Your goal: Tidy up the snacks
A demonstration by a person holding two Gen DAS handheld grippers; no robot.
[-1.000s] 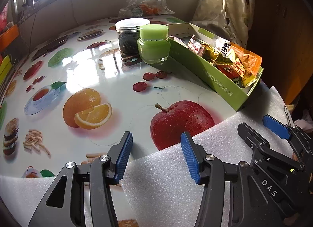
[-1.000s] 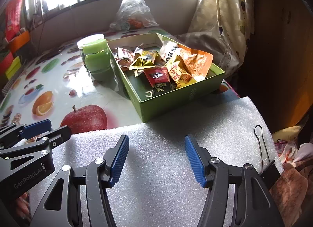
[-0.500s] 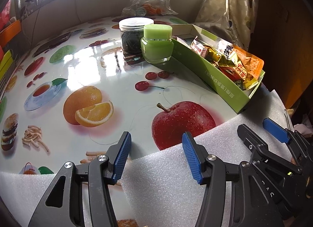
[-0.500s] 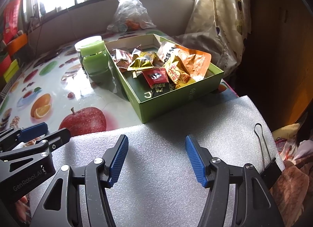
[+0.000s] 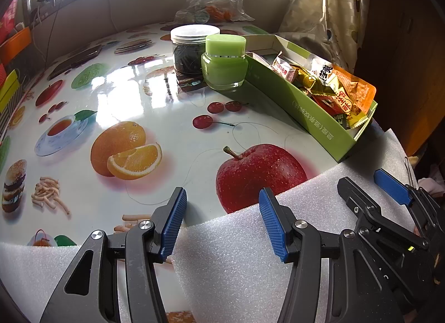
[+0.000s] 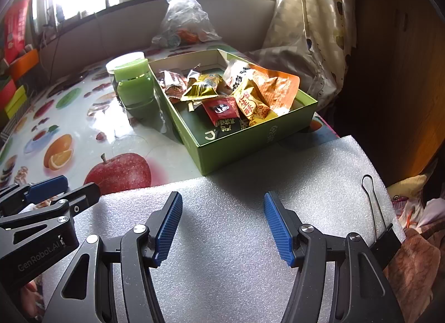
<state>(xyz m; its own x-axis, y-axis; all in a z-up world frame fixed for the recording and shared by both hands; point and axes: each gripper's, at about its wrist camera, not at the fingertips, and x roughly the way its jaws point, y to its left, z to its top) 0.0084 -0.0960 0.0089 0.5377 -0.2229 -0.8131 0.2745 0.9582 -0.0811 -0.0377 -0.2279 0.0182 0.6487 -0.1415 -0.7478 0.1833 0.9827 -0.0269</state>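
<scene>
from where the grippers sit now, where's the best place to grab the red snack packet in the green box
Probably its near flat edge. The red snack packet lies flat on the floor of the green box, with bare floor beside it, while the yellow packet crowds its right. Bring the right hand-held gripper down from above, over the near wall.

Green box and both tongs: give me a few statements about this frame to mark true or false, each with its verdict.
1. The green box holds several snack packets. True.
2. The left tongs are clamped on a packet. False: they stand open with nothing between the pads.
3. The green jar stands inside the box. False: it stands on the table beside the box's wall.
4. The right tongs are open above the white foam sheet. True.
5. A clear plastic bag sits at the table's far edge. True.
</scene>
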